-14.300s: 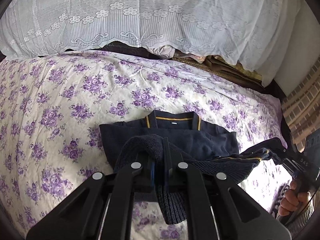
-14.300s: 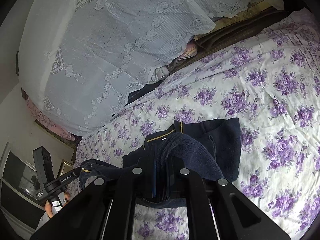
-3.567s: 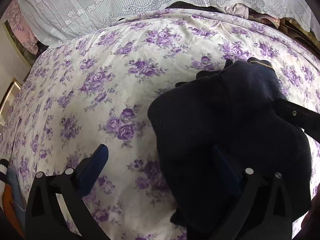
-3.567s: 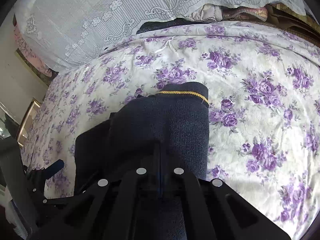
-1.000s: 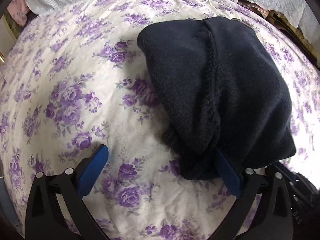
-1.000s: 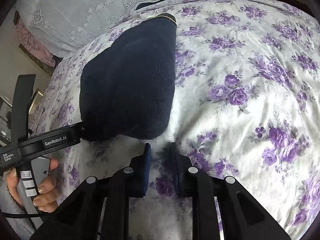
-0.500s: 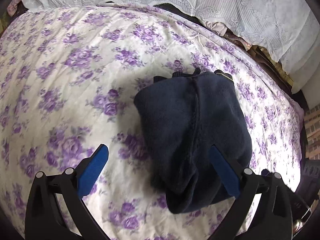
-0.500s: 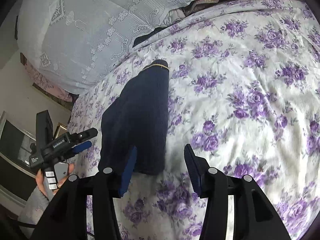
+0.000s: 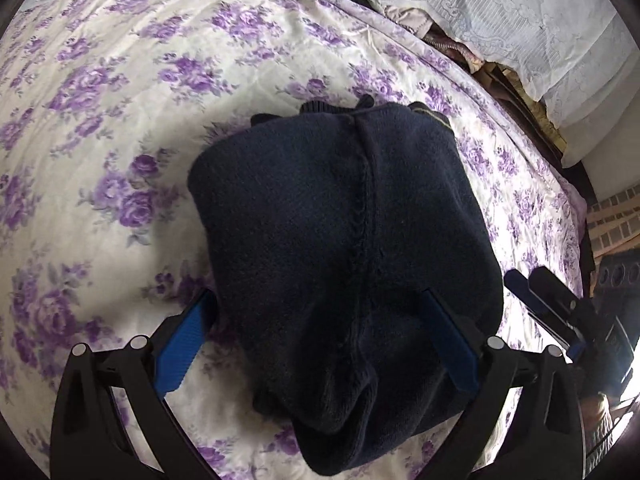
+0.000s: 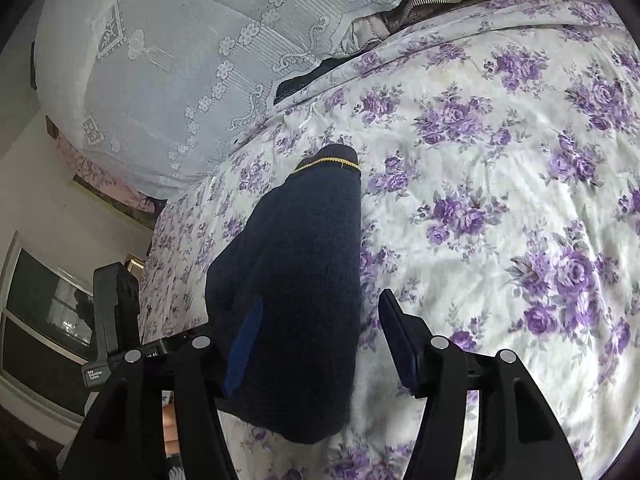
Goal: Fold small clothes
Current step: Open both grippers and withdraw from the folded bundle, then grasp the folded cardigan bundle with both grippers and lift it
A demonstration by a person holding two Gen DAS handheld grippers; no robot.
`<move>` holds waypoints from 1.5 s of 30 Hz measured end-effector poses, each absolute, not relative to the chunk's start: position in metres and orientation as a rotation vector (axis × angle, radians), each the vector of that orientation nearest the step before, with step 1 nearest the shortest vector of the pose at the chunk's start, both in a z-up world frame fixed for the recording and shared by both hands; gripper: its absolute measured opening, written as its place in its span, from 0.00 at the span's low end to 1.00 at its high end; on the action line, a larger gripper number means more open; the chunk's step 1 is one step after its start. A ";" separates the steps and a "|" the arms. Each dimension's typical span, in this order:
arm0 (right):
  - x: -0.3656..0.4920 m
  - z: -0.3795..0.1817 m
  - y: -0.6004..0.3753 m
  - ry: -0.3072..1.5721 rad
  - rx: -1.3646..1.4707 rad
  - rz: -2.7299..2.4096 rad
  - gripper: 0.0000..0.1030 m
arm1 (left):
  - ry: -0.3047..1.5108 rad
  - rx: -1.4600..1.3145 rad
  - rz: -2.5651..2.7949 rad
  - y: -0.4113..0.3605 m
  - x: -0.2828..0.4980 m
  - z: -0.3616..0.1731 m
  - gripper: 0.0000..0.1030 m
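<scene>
A folded navy knitted garment (image 9: 352, 248) lies as a thick bundle on the purple-flowered bedspread (image 9: 120, 120). My left gripper (image 9: 320, 340) hangs over its near end, open wide, blue pads (image 9: 186, 338) on either side and not pressing it. In the right wrist view the same garment (image 10: 304, 264) shows its yellow-trimmed edge at the far end. My right gripper (image 10: 320, 344) is above its near right edge with jaws opening; the cloth's edge is in the gap, unpressed. Each gripper shows in the other's view: the right gripper (image 9: 540, 300), the left gripper (image 10: 112, 320).
White lace covers (image 10: 180, 60) drape a stack at the bed's far side, with bunched clothes (image 9: 452, 48) under their edge. Open bedspread (image 10: 520, 160) spreads right of the garment. A brick wall (image 9: 616, 220) and a dark window (image 10: 40, 312) border the bed.
The right gripper's jaws have spread from nearly shut to open, and it has drawn back and up from the garment. The left gripper has tilted and shifted; the garment stays folded on the bed.
</scene>
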State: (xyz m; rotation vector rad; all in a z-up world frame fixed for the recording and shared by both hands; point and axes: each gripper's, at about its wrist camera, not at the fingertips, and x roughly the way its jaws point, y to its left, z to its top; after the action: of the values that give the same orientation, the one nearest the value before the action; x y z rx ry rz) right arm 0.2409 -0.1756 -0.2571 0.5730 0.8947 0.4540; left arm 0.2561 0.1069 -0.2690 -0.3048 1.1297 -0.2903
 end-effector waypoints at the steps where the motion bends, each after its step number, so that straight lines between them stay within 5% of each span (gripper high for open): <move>1: 0.246 -0.260 -0.174 0.899 0.581 0.461 0.59 | 1.130 -0.309 -0.299 0.106 0.257 -0.271 0.95; 23: 0.300 -0.303 -0.141 0.926 0.699 0.555 0.67 | 1.076 -0.381 -0.392 0.109 0.277 -0.287 0.96; 34: 0.298 -0.300 -0.130 0.898 0.587 0.540 0.61 | 1.017 -0.273 -0.356 0.094 0.275 -0.287 0.95; 39: 0.289 -0.286 -0.121 0.877 0.520 0.480 0.57 | 0.995 -0.249 -0.341 0.090 0.266 -0.271 0.63; 45: 0.274 -0.275 -0.130 0.873 0.541 0.449 0.54 | 0.987 -0.299 -0.355 0.101 0.259 -0.261 0.37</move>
State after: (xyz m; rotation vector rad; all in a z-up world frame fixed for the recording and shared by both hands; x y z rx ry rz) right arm 0.2744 -0.1295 -0.2746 0.5411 0.8727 0.4494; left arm 0.2591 0.1010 -0.2608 -0.2990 0.9871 -0.3552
